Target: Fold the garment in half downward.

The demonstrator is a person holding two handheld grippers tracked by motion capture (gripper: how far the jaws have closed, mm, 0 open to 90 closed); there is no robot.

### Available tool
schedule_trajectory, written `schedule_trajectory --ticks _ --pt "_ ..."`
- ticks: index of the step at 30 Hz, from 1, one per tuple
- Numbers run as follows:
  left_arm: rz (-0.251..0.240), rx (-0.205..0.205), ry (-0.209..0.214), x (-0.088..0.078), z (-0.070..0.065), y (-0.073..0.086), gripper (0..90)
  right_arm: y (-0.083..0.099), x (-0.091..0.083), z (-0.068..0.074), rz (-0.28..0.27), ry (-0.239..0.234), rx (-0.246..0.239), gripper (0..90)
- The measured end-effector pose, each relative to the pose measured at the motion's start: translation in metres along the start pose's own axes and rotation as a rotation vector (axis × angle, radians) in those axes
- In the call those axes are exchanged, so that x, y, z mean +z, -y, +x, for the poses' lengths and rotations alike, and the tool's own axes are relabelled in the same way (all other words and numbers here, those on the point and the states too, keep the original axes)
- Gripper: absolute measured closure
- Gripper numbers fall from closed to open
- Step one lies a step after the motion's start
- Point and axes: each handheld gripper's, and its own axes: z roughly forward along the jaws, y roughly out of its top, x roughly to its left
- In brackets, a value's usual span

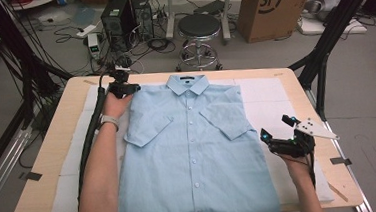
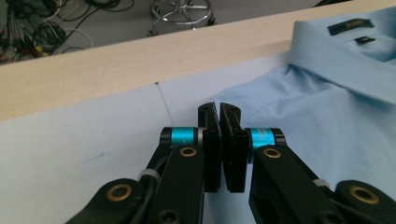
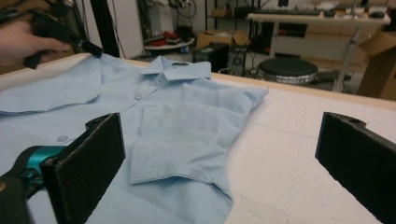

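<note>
Pinching at the shirt [image 1: 194,150] shoulder, left gripper [image 2: 219,109] has jaws shut; cloth between them is hard to confirm. Right gripper [image 1: 278,135] wide open, empty, beside the folded sleeve [image 3: 187,140].

high view above my side looking down, my jaw cameras skim low and close, all sharing the blue shirt [image 1: 194,150]

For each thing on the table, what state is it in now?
Shirt: flat, buttoned, both sleeves folded in over the front.
Left gripper: jaws shut at the shirt's shoulder edge; fabric between them not visible.
Right gripper: jaws wide open, beside the shirt, nothing held.
</note>
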Motion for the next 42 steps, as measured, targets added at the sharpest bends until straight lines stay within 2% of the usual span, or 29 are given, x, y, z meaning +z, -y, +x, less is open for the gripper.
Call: schedule_trajectory --ticks 6,9,14,16,18,20,23,24,26,27,29,32,34,38,40,42 --pt "-0.018 0.016 0.008 -0.007 -0.005 -0.004 87.6 -0.022 0.025 -0.010 0.101 -0.012 0.019 0.1" --pt "-0.027 0.023 0.013 -0.008 -0.008 -0.005 87.6 -0.036 0.039 -0.014 0.154 0.007 0.003 0.2" --pt "-0.035 0.030 0.021 -0.009 -0.010 -0.006 87.5 -0.054 0.064 -0.027 0.225 0.013 0.028 0.8" --pt "-0.036 0.030 0.025 -0.009 -0.010 -0.006 87.4 -0.062 0.079 -0.034 0.258 0.016 0.031 0.9" --pt "-0.039 0.032 0.027 -0.009 -0.010 -0.006 87.5 -0.067 0.092 -0.041 0.291 0.004 0.055 0.9" --pt "-0.046 0.033 0.031 -0.010 -0.010 -0.007 87.4 -0.072 0.106 -0.046 0.324 0.018 0.056 1.0" --pt "-0.044 0.036 0.035 -0.010 -0.010 -0.007 87.4 -0.076 0.124 -0.055 0.357 0.028 0.075 1.3" --pt "-0.050 0.024 0.042 -0.010 -0.010 -0.007 87.4 -0.076 0.129 -0.058 0.352 0.031 0.075 4.4" --pt "-0.053 0.013 0.051 -0.011 -0.010 -0.007 87.3 -0.077 0.142 -0.062 0.381 0.034 0.070 4.6" --pt "-0.048 0.018 0.049 -0.011 -0.011 -0.007 87.3 -0.076 0.150 -0.065 0.394 0.043 0.068 4.7" --pt "-0.054 0.017 0.051 -0.013 -0.011 -0.008 87.3 -0.073 0.164 -0.069 0.418 0.048 0.098 4.7" --pt "-0.062 0.015 0.054 -0.015 -0.012 -0.010 87.3 -0.071 0.184 -0.072 0.463 0.062 0.089 4.9" --pt "-0.065 0.017 0.056 -0.015 -0.013 -0.010 87.3 -0.071 0.195 -0.075 0.476 0.068 0.103 5.7" --pt "-0.064 0.010 0.057 -0.015 -0.013 -0.010 87.2 -0.069 0.210 -0.079 0.499 0.091 0.106 14.1" --pt "-0.059 0.005 0.059 -0.015 -0.013 -0.010 87.2 -0.066 0.216 -0.081 0.507 0.097 0.128 14.6" --pt "-0.056 -0.011 0.069 -0.016 -0.014 -0.010 87.1 -0.063 0.221 -0.085 0.506 0.083 0.171 16.5"
